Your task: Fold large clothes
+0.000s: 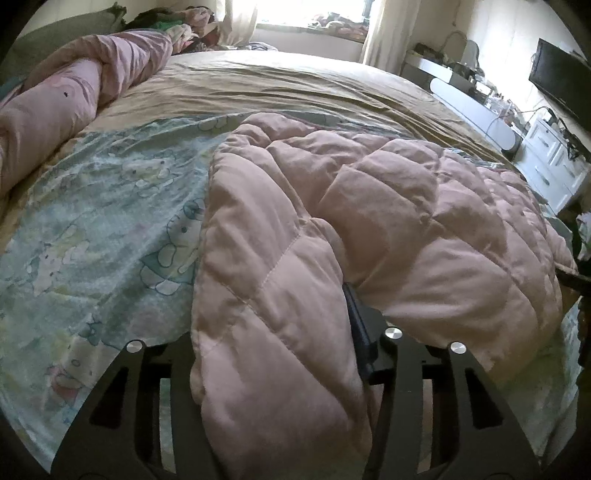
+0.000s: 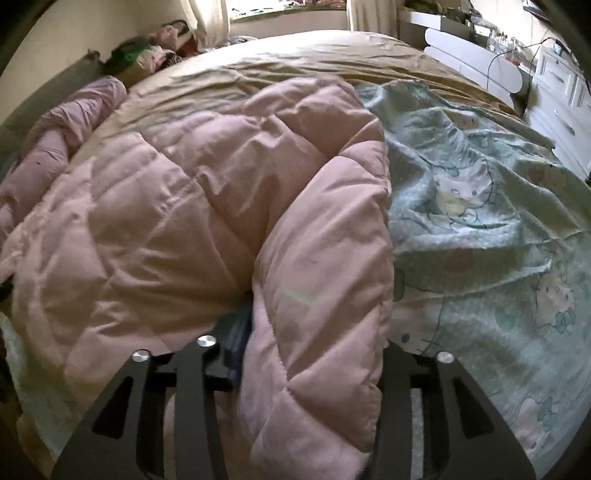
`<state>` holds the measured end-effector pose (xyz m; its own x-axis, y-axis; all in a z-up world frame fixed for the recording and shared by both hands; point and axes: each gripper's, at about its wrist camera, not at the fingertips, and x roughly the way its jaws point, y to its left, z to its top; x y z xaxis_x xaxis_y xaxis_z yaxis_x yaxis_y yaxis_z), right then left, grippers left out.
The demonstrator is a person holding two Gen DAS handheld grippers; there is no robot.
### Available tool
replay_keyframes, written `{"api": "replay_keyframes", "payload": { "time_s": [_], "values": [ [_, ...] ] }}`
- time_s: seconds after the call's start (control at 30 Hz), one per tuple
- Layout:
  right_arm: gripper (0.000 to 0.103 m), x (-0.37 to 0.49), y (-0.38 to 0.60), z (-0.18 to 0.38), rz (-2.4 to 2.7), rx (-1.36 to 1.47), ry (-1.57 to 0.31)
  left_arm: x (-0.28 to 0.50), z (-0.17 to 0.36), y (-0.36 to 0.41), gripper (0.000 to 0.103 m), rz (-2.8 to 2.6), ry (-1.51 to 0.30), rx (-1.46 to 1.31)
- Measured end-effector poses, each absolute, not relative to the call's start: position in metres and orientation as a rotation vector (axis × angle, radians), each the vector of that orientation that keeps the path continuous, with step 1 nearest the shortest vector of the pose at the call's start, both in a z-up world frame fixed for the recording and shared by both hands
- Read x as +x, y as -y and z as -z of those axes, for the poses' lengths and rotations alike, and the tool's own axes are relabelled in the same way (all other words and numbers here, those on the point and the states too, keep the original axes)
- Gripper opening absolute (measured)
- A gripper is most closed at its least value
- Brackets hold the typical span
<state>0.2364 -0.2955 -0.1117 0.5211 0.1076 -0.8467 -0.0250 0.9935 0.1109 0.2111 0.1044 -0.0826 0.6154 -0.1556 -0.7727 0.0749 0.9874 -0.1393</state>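
Note:
A pink quilted comforter (image 1: 388, 206) lies folded in a thick bundle on a pale green cartoon-print sheet (image 1: 110, 206) spread over the bed. In the left wrist view my left gripper (image 1: 273, 306) straddles the comforter's near left edge. Its right finger (image 1: 354, 317) shows dark against the fabric and its left finger is hidden under the fold. In the right wrist view my right gripper (image 2: 314, 325) straddles the comforter's (image 2: 184, 206) near right edge, beside the printed sheet (image 2: 480, 184). The jaws of both grippers stand apart, with the fabric lying loosely between them.
A tan bedspread (image 1: 295, 81) covers the far half of the bed. A rolled pink blanket (image 1: 74, 92) lies along the left side, with clothes piled beyond it. White drawers (image 1: 546, 162) and a dark screen (image 1: 557, 77) stand at the right. A bright window (image 1: 306, 14) is at the back.

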Motion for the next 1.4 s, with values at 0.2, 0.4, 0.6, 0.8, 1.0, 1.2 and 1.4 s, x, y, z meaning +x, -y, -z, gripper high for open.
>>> {"api": "replay_keyframes", "payload": {
  "time_s": [0.2, 0.4, 0.6, 0.8, 1.0, 1.2, 1.4],
  "values": [
    [0.073, 0.222, 0.286, 0.096, 0.009, 0.003, -0.992, 0.203, 0.077, -0.102, 0.045, 0.114, -0.887, -0.092],
    [0.082, 0.19, 0.281, 0.068, 0.019, -0.008, -0.902, 0.193, 0.068, -0.103, 0.051, 0.1, -0.886, -0.087],
    [0.099, 0.149, 0.27, 0.02, 0.007, 0.01, -0.744, 0.174, 0.049, -0.099, 0.055, 0.108, -0.871, -0.092],
    [0.099, 0.101, 0.249, -0.029, -0.044, 0.044, -0.603, 0.13, 0.009, -0.085, 0.094, 0.089, -0.76, -0.063],
    [0.099, 0.058, 0.228, -0.052, -0.084, 0.027, -0.521, 0.087, -0.032, -0.071, 0.094, 0.115, -0.662, -0.039],
    [0.099, 0.024, 0.214, -0.061, -0.102, 0.025, -0.492, 0.038, -0.06, -0.056, 0.094, 0.123, -0.572, -0.038],
    [0.099, -0.009, 0.203, -0.058, -0.08, 0.031, -0.461, 0.003, -0.063, -0.038, 0.094, 0.131, -0.536, -0.026]
  ]
}}
